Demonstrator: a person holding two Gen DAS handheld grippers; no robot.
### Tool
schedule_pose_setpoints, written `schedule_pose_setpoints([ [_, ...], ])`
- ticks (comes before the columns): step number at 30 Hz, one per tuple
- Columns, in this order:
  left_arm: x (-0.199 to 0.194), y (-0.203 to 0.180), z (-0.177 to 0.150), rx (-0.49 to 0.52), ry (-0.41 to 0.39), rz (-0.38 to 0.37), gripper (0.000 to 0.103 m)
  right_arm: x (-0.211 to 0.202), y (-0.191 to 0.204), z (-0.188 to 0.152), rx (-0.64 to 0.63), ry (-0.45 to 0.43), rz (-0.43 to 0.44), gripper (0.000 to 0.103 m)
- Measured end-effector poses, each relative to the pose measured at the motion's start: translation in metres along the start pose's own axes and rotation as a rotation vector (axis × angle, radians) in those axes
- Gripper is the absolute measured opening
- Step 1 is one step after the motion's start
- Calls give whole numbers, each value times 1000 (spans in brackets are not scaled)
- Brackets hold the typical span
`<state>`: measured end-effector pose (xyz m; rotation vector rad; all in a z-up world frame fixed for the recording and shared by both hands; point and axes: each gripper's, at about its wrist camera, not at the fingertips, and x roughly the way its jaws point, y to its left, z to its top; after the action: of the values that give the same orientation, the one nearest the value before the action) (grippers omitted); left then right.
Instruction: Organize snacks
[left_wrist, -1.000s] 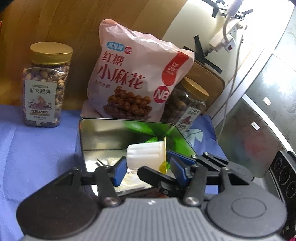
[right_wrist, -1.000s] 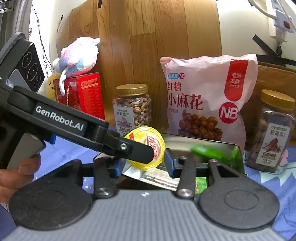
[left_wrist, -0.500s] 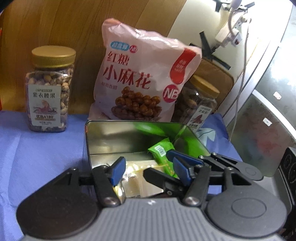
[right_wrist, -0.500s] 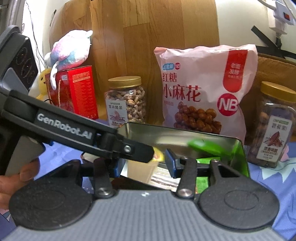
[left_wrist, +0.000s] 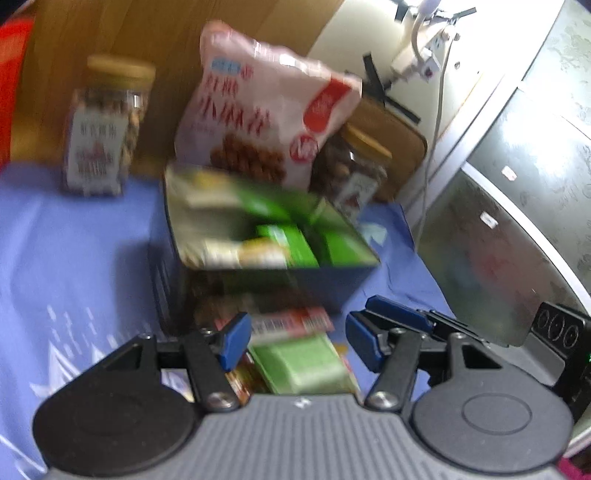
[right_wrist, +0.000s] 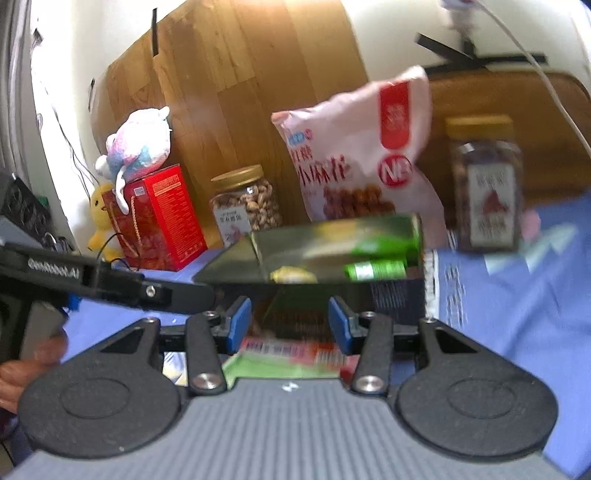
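Both my left gripper (left_wrist: 297, 341) and right gripper (right_wrist: 290, 321) have jaws spread and empty, poised over the loose snack packets (left_wrist: 303, 363) on the counter, just before the tin (left_wrist: 258, 229) collecting the rest

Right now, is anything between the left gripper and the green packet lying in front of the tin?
Nothing visible. The left gripper is open, and the green packet lies on the blue cloth right below its fingers, in front of the tin.
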<state>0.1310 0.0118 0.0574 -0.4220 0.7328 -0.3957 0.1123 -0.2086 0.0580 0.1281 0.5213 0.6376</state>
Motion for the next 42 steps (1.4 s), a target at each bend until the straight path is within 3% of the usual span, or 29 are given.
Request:
schedule_pose_setpoints([
  [6, 25, 12, -18, -99, 84, -8, 58, -3, -4, -23, 64, 67, -10, 50],
  [10, 29, 16, -23, -121, 77, -3, 58, 5, -6, -31, 76, 109, -6, 53],
  [13, 28, 22, -23, -150, 79, -22, 51, 6, -10, -32, 107, 112, 14, 55],
  [15, 27, 22, -24, -150, 79, -21, 39, 6, -10, -32, 126, 124, 32, 55],
  [18, 23, 23, -27, -173, 80, -55, 37, 4, 1, -34, 71, 139, 32, 55],
  [23, 9, 11, -36, -132, 60, -39, 36, -4, 22, -42, 4, 136, 36, 54],
  [29, -5, 3, -51, -132, 59, -69, 36, -27, 27, -51, 34, 93, 36, 49],
  [42, -26, -27, -109, -4, 106, -97, 38, -83, 56, -90, -58, 72, -19, 48],
])
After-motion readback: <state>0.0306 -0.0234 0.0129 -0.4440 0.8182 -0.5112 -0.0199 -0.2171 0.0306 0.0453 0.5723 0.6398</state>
